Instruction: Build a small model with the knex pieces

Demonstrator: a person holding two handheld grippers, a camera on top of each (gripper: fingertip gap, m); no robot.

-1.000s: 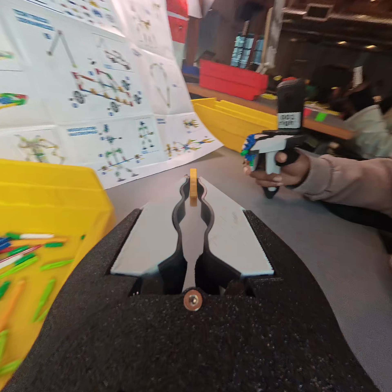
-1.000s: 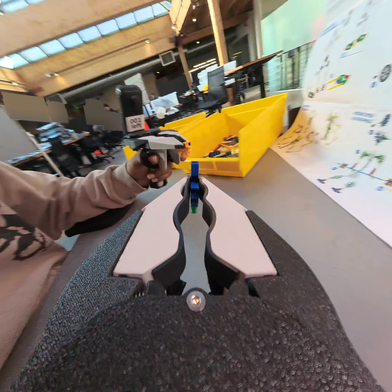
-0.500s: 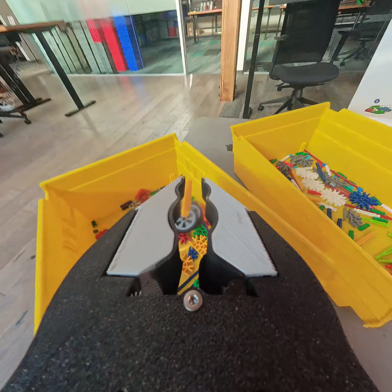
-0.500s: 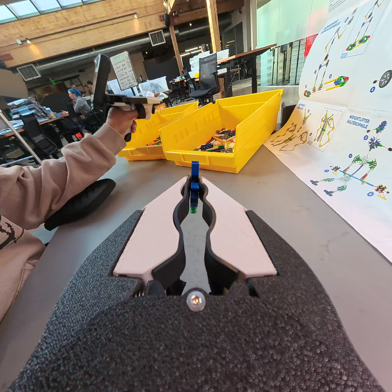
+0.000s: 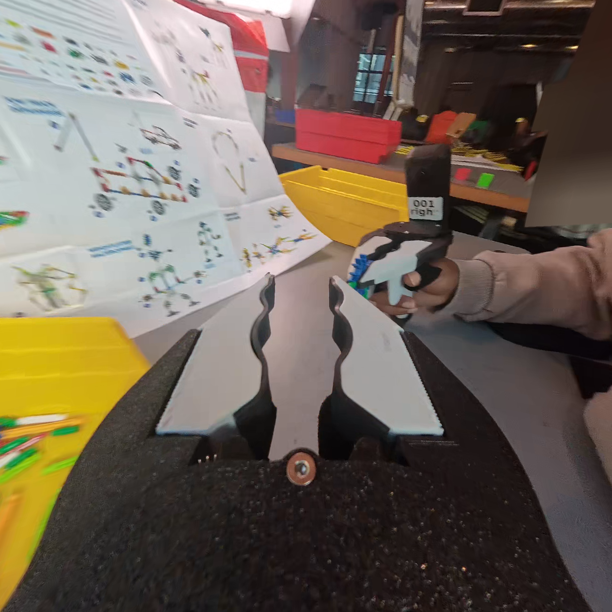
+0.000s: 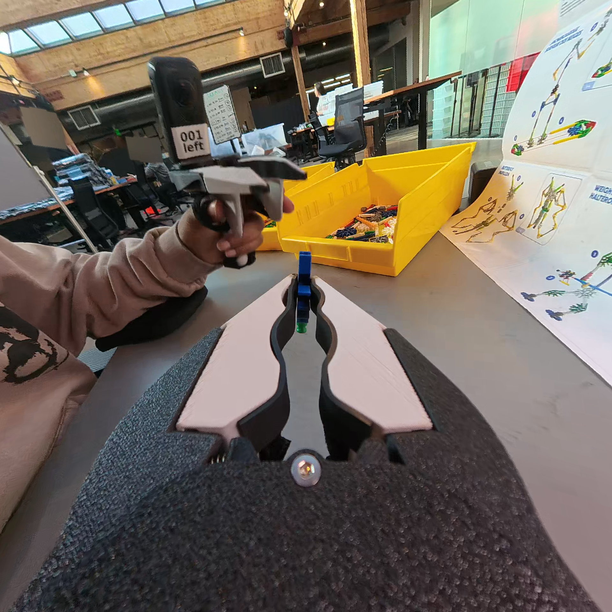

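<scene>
Blue connector piece (image 6: 303, 291) pinched in right tongs (image 6: 303, 281); lower half hidden.

Grey table (image 6: 463, 314); two yellow bins (image 6: 427, 205) w/ mixed construction pcs (image 6: 367, 225); instruction poster (image 5: 132, 165) propped alongside; red crates (image 5: 344, 135) in bkgd.

In the left wrist view the yellow bin (image 5: 63, 357) runs off the left edge, and the rods (image 5: 29, 440) inside it are blurred. The instruction sheet (image 5: 132, 172) is smeared too. The right gripper (image 6: 302, 287) hides most of the blue piece (image 6: 304, 265).
</scene>
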